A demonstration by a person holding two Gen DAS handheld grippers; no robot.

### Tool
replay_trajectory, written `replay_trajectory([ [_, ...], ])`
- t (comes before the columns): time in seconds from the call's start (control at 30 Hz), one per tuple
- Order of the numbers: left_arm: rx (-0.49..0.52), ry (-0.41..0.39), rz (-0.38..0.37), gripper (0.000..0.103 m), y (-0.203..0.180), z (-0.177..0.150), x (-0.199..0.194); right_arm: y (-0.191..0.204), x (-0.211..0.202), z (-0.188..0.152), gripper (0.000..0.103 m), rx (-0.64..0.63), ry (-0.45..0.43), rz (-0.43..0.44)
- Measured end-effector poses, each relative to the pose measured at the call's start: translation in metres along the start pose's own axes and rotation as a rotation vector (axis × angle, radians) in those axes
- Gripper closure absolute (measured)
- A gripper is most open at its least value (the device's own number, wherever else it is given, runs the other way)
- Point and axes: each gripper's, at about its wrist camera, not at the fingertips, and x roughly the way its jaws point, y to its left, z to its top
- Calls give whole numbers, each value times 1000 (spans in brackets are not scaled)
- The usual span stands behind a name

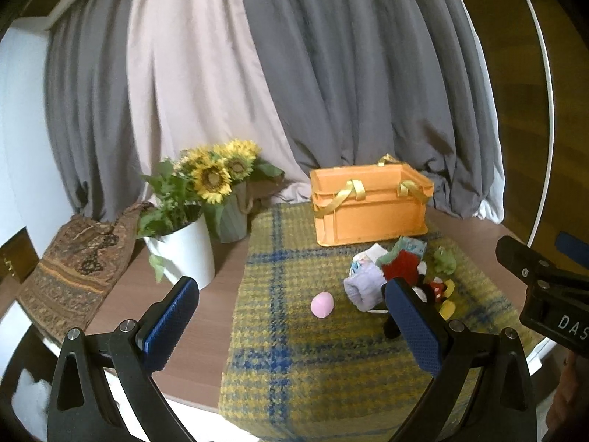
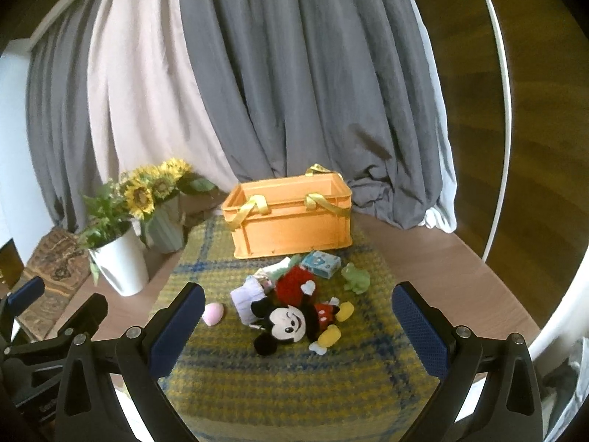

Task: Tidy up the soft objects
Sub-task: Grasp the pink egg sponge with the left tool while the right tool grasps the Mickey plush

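- Two claws gape wide, gripping nothing: left gripper, right gripper.
- Mouse plush lies between the right gripper's fingers, just ahead.
- Pink ball lies ahead of the left gripper.
- Orange crate sits beyond.

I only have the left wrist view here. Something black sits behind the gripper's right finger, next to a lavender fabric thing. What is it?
Observer: A black-eared mouse plush in red shorts, lying face up on the yellow-and-blue plaid blanket.
Operator: Is the right gripper holding anything?
Observer: No. The right gripper is open, held short of the plush.
Operator: Anything inside the orange plastic crate?
Observer: The orange plastic crate with yellow ribbon handles shows bare inner walls near its rim; its floor is hidden.
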Motion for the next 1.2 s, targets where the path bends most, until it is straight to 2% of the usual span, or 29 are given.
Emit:
replay_trajectory([
  [0.47, 148, 137, -152, 0, 6, -4, 120, 26, 94, -16, 1, 52, 163, -149],
  [0.8, 172, 238, -252, 5, 0, -28, 193, 36, 155, -36, 6, 71, 258, -238],
  [1.1, 209, 293, -315, 10, -14, -50, 229, 42, 188, -57, 15, 84, 327, -268],
  [1.2, 219, 314, -324, 16, -19, -57, 239, 46, 196, -63, 17, 78, 340, -282],
])
